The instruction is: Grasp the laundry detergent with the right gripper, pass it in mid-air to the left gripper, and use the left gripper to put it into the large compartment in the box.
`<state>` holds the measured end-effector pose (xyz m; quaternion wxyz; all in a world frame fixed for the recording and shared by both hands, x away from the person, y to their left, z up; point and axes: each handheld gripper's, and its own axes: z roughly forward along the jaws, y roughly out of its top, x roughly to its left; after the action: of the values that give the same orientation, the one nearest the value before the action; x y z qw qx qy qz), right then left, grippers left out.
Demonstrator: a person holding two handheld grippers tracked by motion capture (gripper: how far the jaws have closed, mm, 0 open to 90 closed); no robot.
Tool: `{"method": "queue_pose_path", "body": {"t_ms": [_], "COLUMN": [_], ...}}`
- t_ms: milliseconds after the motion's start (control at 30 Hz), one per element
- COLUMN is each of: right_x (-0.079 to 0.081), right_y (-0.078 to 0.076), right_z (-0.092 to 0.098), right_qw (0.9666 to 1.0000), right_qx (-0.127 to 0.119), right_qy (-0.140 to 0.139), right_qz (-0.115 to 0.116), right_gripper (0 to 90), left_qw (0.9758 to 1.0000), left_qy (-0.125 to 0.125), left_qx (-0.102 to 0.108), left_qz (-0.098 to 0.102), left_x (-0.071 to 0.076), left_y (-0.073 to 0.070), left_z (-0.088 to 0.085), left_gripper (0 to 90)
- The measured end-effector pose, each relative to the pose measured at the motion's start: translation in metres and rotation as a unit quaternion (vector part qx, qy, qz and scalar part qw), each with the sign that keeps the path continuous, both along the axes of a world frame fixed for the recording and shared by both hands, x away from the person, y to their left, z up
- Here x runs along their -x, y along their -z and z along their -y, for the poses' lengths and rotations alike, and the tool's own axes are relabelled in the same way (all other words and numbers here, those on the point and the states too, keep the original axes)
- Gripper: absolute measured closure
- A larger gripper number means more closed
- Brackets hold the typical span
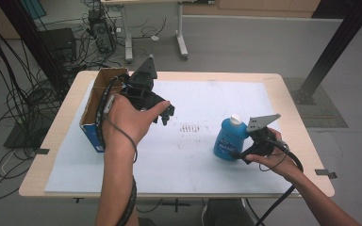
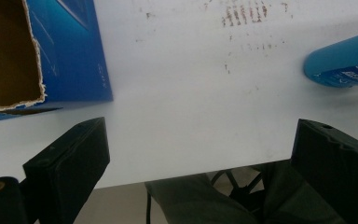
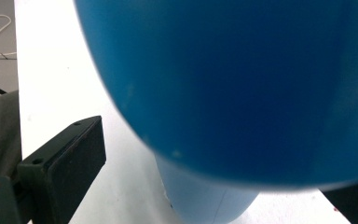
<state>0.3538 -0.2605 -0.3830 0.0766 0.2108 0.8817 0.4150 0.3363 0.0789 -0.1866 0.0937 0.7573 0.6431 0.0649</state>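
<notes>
The left claw (image 1: 167,114) hovers wide open and empty beside the cardboard box (image 1: 94,110). At the right, the right claw (image 1: 238,154) seems to grip the upright blue bottle (image 1: 230,137) on the white-covered table (image 1: 193,89); cables litter the floor (image 1: 245,42) beyond.

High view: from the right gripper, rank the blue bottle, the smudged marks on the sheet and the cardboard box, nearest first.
Measured from the right gripper:
1. Blue bottle, right at its jaws, on the sheet's right half.
2. Smudged marks, mid-sheet, left of the bottle.
3. Cardboard box, at the table's left edge, beside the left gripper.
</notes>
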Motion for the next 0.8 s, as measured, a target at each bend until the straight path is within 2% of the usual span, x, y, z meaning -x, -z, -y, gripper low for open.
{"method": "queue_pose_path", "body": {"t_ms": [800], "right_x": [0.0004], "right_y": [0.0018], "right_z": [-0.0040], "right_qw": [0.9998], "right_qx": [-0.017], "right_qy": [0.001], "right_qz": [0.011], "right_gripper": [2.5], "left_qw": [1.0000], "left_qy": [0.002], "left_qx": [0.000], "left_qz": [0.000], "left_x": [-0.0017], "left_y": [-0.0001], "left_z": [0.0002], "left_gripper": [4.9]}}
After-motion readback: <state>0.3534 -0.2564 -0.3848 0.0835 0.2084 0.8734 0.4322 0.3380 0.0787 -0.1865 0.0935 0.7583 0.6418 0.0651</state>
